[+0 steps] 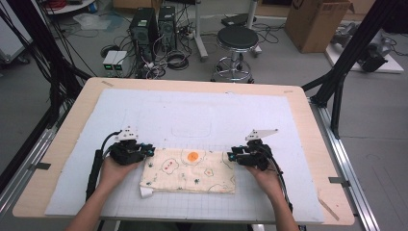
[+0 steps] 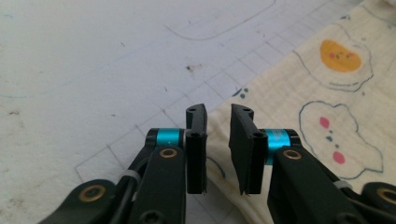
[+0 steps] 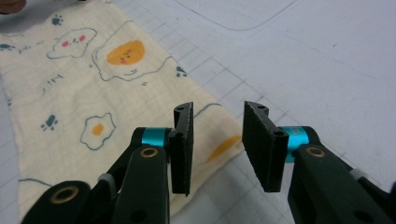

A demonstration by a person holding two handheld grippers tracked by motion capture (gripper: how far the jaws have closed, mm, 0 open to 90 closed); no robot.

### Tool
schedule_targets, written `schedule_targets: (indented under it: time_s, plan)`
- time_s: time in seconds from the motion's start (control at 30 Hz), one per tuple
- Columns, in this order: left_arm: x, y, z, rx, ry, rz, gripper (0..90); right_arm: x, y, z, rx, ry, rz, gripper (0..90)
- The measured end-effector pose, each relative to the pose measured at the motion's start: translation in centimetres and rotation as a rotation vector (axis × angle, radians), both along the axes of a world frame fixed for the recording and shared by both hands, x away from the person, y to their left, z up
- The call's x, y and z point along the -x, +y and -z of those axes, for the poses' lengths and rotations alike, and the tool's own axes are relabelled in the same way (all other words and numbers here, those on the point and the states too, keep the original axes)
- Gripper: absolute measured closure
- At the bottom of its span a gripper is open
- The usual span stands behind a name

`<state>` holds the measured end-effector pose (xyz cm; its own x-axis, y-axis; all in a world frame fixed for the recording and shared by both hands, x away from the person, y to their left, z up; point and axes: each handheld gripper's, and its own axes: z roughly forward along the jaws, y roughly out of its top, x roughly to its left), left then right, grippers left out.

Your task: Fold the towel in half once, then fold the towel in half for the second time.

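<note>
a: two grippers, one at each short end of the folded cloth [image 1: 188, 171]. the left gripper [image 1: 149, 151] sits at the cloth's 9 o'clock end, the right gripper [image 1: 232, 155] at its 3 o'clock end.

b: jaws?

a: both spread, nothing pinched. in the left gripper view the left gripper [image 2: 218, 140] has its jaws parted over the cloth's [image 2: 303, 121] corner, fabric showing in the gap but no pad pressing on it. same for the right gripper [image 3: 217, 144]: its jaws stand apart above the cloth's [image 3: 93, 98] corner edge.

b: so where does the cloth lie?

a: flat on the white mat [image 1: 192, 115], toward the table's [image 1: 72, 125] 6 o'clock side, long edges running 9 to 3.

b: it looks like a release after a fold. how to do it well?

a: my read: keep the jaws wide and draw each hand straight outward, left toward 9, right toward 3, low but not dragging, so no pad catches the folded layers.

b: room enough?

a: plenty. bare mat lies outside both ends and all the way toward 12. the near table edge at 6 o'clock is the close one; one white corner pokes out under the cloth at about 7.
</note>
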<state>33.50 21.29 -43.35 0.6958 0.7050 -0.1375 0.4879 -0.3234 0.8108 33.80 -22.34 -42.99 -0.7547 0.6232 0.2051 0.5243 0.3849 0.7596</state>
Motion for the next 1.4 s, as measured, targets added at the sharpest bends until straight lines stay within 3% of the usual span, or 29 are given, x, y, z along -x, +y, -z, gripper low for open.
schedule_targets:
  time_s: [0.2, 0.6, 1.0, 1.4]
  plan:
    - [0.0, 0.2, -0.4, 0.042, -0.010, -0.011, 63.9, 0.0, 0.3, -0.1, 0.015, -0.001, 0.003, 52.8]
    - [-0.5, 0.3, -1.3, 0.063, -0.022, -0.031, 57.0, -0.5, 0.7, -0.8, 0.004, -0.009, 0.006, 46.9]
    - [-1.1, 0.5, -0.8, 0.056, 0.008, -0.051, 54.6, -2.0, 0.5, -0.4, 0.016, 0.024, 0.048, 45.9]
    - [-1.3, 0.2, -0.2, 0.036, 0.033, -0.035, 54.6, -2.2, 0.5, 0.0, 0.036, 0.048, 0.072, 46.6]
